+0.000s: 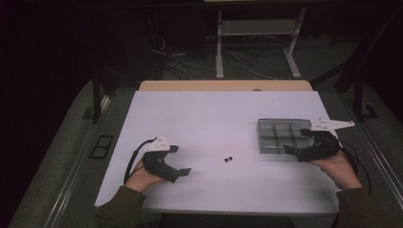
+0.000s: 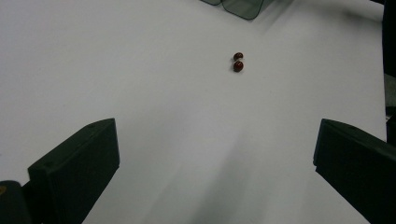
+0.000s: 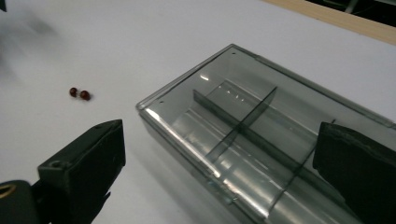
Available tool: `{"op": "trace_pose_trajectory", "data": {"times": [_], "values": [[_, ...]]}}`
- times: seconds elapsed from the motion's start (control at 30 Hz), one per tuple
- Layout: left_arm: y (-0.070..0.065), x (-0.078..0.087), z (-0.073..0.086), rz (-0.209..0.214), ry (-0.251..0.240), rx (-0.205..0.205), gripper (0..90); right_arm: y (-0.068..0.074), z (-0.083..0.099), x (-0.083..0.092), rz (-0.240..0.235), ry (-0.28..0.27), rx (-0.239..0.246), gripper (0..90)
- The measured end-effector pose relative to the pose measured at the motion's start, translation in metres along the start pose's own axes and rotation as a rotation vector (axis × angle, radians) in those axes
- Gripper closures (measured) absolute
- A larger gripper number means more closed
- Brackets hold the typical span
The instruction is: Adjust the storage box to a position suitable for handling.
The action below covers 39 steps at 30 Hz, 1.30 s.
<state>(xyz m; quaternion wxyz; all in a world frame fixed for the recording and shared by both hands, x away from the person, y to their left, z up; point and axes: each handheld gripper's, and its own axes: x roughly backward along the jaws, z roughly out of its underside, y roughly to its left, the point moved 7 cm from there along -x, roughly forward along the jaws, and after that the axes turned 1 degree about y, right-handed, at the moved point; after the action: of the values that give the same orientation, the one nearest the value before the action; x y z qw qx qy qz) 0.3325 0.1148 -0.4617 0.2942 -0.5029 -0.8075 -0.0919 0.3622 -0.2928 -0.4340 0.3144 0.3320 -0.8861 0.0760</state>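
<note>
Two small dark red beads [image 1: 229, 159] lie touching each other on the white table [image 1: 204, 118], between my two grippers. The left gripper view has the beads [image 2: 238, 62] ahead of the jaws; the right gripper view has the beads [image 3: 79, 94] at its left. A clear grey compartment box [image 1: 283, 136] with dividers sits at the right. My left gripper [image 1: 180, 160] rests open on the table, left of the beads, with nothing between its jaws. My right gripper [image 1: 298, 141] is open over the box's near right part. The box [image 3: 261, 130] looks empty.
A wooden strip [image 1: 223, 85] runs along the table's far edge. Beyond it stand a metal frame [image 1: 256, 42] and loose cables [image 1: 190, 59] on the dark floor. Bare white table surface lies between and behind the grippers.
</note>
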Motion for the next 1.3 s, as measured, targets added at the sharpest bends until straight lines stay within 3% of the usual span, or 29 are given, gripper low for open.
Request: {"op": "trace_pose_trajectory", "data": {"times": [0.23,0.63,0.67,0.8,0.97,1.0,1.03,1.07,1.1,1.13,1.17,1.2,1.3], "values": [[0.0,-0.001,0.0,0.002,0.002,-0.004,0.0,-0.016,-0.004,-0.004,0.015,0.015,-0.015,2.0],[0.0,-0.003,-0.001,0.003,0.006,-0.005,0.0,-0.054,-0.012,-0.013,0.05,0.036,-0.062,3.3],[0.0,-0.003,-0.001,0.003,0.006,-0.005,0.0,-0.057,-0.012,-0.013,0.046,0.03,-0.067,12.5],[0.0,-0.002,-0.001,0.006,0.004,-0.01,0.0,-0.066,-0.01,-0.013,0.044,0.022,-0.086,15.3],[0.001,-0.002,0.0,0.005,0.007,-0.008,0.0,-0.075,-0.005,-0.009,0.048,0.017,-0.107,25.8],[0.001,-0.002,0.0,0.005,0.004,-0.007,0.0,-0.078,-0.004,-0.006,0.058,0.011,-0.109,34.1],[0.001,-0.002,0.0,0.005,0.004,-0.007,0.0,-0.078,-0.004,-0.006,0.058,0.011,-0.109,34.1],[0.001,-0.001,0.0,0.004,0.003,-0.007,0.0,-0.08,-0.003,-0.003,0.069,0.011,-0.113,42.2],[0.001,-0.001,0.0,0.004,0.003,-0.007,0.0,-0.08,-0.003,-0.003,0.069,0.011,-0.113,42.2],[0.001,-0.001,0.0,0.004,0.003,-0.007,0.0,-0.082,-0.001,-0.001,0.083,0.02,-0.117,49.9],[0.001,-0.001,0.0,0.004,0.001,-0.007,0.0,-0.082,-0.001,-0.001,0.083,0.02,-0.117,49.9],[0.002,-0.001,0.0,0.003,0.003,-0.007,0.0,-0.085,0.001,0.0,0.099,0.029,-0.117,56.9],[0.002,-0.001,0.0,0.0,0.001,-0.005,0.0,-0.089,0.003,0.002,0.116,0.039,-0.118,63.8]]}}
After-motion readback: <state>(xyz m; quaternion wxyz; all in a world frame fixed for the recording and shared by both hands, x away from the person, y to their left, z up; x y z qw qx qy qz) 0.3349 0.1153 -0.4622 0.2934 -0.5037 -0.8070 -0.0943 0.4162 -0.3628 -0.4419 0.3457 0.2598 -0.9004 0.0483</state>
